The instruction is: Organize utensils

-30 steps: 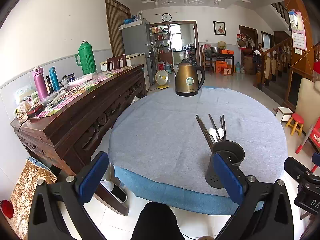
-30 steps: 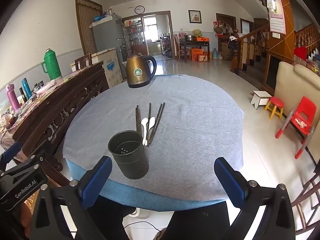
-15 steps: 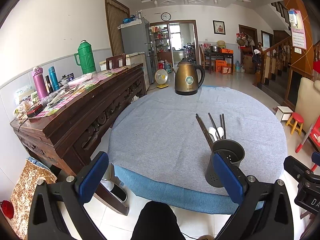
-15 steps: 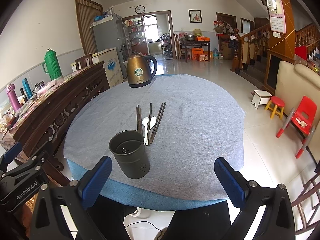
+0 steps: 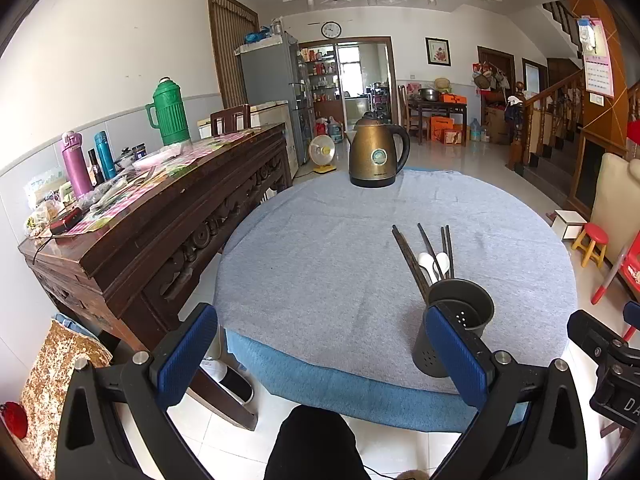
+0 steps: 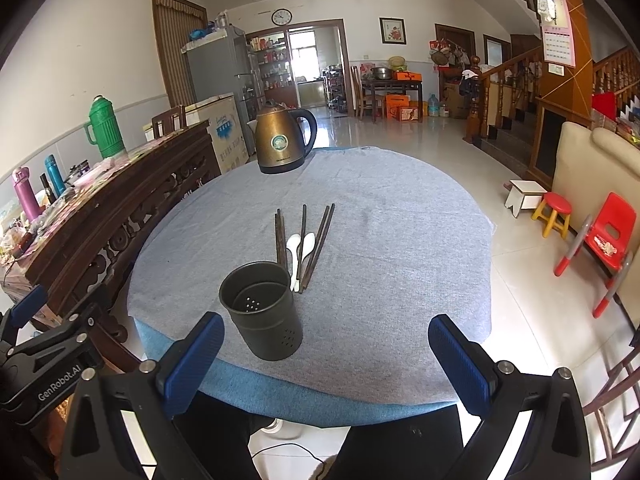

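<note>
A dark perforated utensil holder (image 6: pixel 262 310) stands empty near the front edge of the round table with a grey-blue cloth (image 6: pixel 400 240); it also shows in the left wrist view (image 5: pixel 460 320). Behind it lie several dark chopsticks (image 6: pixel 320 240) and two white spoons (image 6: pixel 300 252), also seen in the left wrist view as chopsticks (image 5: pixel 408 256) and spoons (image 5: pixel 434 264). My left gripper (image 5: pixel 320 360) is open and empty, short of the table's front edge. My right gripper (image 6: pixel 326 364) is open and empty, just in front of the holder.
A bronze electric kettle (image 6: pixel 282 142) stands at the table's far edge. A long dark wooden sideboard (image 5: pixel 152 216) with flasks and clutter runs along the left. A red stool (image 6: pixel 554 214) and red chair (image 6: pixel 604 240) stand on the right.
Both grippers have edged slightly forward toward the table. Nothing on the table has moved.
</note>
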### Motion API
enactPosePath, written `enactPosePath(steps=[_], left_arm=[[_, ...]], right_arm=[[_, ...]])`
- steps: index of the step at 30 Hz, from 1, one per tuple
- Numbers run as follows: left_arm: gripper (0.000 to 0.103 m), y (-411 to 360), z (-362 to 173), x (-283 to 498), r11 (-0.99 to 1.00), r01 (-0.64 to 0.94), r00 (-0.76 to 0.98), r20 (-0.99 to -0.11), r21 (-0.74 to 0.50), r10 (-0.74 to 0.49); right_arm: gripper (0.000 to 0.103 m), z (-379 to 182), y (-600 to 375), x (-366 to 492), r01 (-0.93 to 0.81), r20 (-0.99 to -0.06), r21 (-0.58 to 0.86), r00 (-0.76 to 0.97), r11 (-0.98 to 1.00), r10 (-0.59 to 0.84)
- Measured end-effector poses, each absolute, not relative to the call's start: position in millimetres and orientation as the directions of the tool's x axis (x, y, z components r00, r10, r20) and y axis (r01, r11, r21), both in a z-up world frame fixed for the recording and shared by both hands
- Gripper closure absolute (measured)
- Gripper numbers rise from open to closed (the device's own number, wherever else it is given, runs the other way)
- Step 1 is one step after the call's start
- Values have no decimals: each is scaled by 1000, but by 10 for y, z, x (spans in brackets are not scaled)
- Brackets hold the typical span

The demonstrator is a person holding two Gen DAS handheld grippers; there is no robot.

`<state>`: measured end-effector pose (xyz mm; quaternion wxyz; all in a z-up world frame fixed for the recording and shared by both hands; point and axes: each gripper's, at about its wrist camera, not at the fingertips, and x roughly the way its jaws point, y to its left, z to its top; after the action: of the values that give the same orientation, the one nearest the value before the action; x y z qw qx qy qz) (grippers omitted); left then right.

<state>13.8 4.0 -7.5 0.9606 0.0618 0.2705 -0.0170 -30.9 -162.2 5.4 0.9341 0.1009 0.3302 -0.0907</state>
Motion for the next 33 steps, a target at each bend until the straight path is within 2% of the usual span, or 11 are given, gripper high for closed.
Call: enactPosePath(steps=[6,8,11,16,20,22,25,27,29,31,33], left_arm=[[0,51,-124,335,994,62,836,-549,87,-4],[0,57,-146,414,997,63,806,-591,42,-26],[0,45,-197,607,997,65,790,-612,38,-28],[0,42,-333,1202,994,108,729,-681,14,-69],[0,0,-488,1974,986,161,662,-736,-43,-141],[0,-79,-591,2348,980,184,618,-767,-75,-175],[1,-273,-719,2852,963,229,560,-791,-141,-249],[8,-393,-852,3146,956,235,504,-819,-175,-274],[24,-442,-1006,3349,955,231,448,-851,-185,-273],[33,-523,-1166,3553,955,214,388,-879,-206,-277],[34,-652,-1243,3700,946,205,353,-883,-249,-309]], right_arm=[[0,60,-1688,-128,240,-664,116,740,964,-104],[0,44,-1748,-30,241,-671,119,735,963,-101],[0,4,-1872,174,247,-687,147,723,958,-81],[0,-81,-2169,693,244,-730,191,683,951,-28],[1,-218,-2497,1294,231,-757,261,652,937,50],[5,-337,-2664,1683,220,-762,307,640,926,101],[24,-610,-2849,2288,241,-798,336,587,911,139],[42,-817,-2952,2648,260,-815,373,550,891,181],[53,-1016,-3061,2925,289,-822,413,527,863,217],[56,-1187,-3131,3164,310,-824,445,509,840,249],[57,-1335,-3161,3373,322,-829,452,495,832,259]])
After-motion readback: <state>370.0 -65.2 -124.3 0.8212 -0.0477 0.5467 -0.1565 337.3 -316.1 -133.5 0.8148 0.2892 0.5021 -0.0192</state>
